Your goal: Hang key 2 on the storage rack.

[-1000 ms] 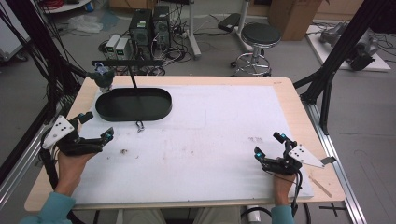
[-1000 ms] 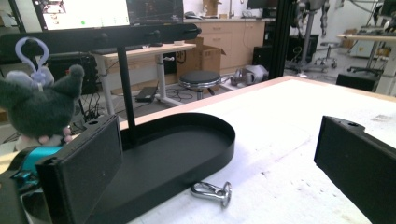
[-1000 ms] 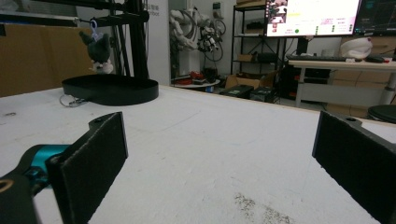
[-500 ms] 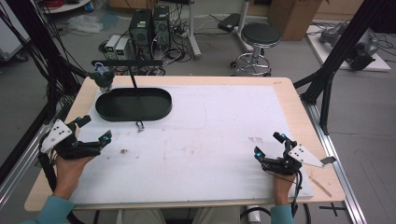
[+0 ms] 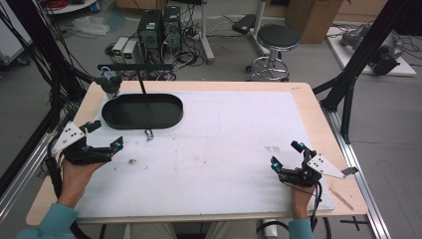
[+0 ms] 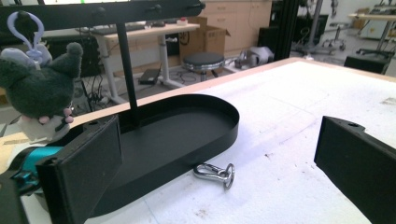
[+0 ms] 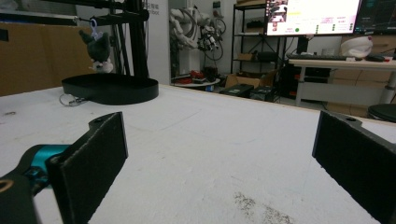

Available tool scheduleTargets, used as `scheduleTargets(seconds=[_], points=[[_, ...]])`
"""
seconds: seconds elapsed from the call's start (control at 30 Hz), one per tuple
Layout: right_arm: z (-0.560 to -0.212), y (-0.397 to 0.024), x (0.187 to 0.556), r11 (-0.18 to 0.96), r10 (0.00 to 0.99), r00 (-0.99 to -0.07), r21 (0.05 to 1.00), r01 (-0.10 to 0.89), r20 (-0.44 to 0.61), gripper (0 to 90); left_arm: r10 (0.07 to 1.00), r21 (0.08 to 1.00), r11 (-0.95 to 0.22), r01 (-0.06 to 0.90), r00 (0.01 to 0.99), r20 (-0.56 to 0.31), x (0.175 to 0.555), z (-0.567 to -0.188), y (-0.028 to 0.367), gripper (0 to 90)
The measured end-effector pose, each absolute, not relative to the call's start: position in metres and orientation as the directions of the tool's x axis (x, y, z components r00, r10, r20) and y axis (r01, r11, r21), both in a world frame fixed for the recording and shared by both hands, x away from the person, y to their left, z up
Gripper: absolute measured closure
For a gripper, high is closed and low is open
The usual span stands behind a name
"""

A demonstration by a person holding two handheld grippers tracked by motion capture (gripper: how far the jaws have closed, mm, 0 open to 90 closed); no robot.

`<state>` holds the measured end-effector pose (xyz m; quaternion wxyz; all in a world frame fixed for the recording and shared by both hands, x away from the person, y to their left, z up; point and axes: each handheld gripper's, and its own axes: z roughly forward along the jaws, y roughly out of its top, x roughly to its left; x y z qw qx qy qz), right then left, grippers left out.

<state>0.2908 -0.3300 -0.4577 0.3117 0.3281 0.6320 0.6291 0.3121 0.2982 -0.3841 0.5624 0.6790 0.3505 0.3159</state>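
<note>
Lying flat on bench (image 5: 239, 149) just beside black oval tray (image 5: 142, 111): metal snap hook (image 6: 214, 172), long axis along tray rim, swivel ring toward right. Left tongs (image 5: 102, 134) released, nearby; right tongs (image 5: 287, 155) released, well apart.

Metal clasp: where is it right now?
The metal clasp lies on the white table cover, just outside the near rim of the black oval tray, ahead of the open left gripper.

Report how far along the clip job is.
Already done: a plush toy hangs from the stand's bar. In hand: the left hand-held gripper, jaws open, points at the metal clip lying on the table beside the black tray. Left: gripping the clip. The right hand-held gripper sits open, holding nothing.
</note>
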Motion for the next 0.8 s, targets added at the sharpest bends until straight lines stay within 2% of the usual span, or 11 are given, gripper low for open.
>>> scheduleTargets(seconds=[0.37, 0.47, 0.8], points=[[-0.458, -0.330, 0.290, -0.010, 0.807, -0.590, 1.000, 0.025, 0.023, 2.5, 0.783, 0.944, -0.254, 0.213, 0.618, 0.071, 0.339, -0.377, 0.277, 1.7], [-0.458, -0.330, 0.290, -0.010, 0.807, -0.590, 1.000, 0.025, 0.023, 2.5, 0.764, 0.936, -0.255, 0.241, 0.644, 0.042, 0.347, -0.377, 0.272, 1.7], [-0.458, -0.330, 0.291, -0.011, 0.806, -0.591, 1.000, 0.024, 0.023, 2.5, 0.739, 0.878, -0.366, 0.308, 0.670, 0.073, 0.371, -0.383, 0.255, 2.0]])
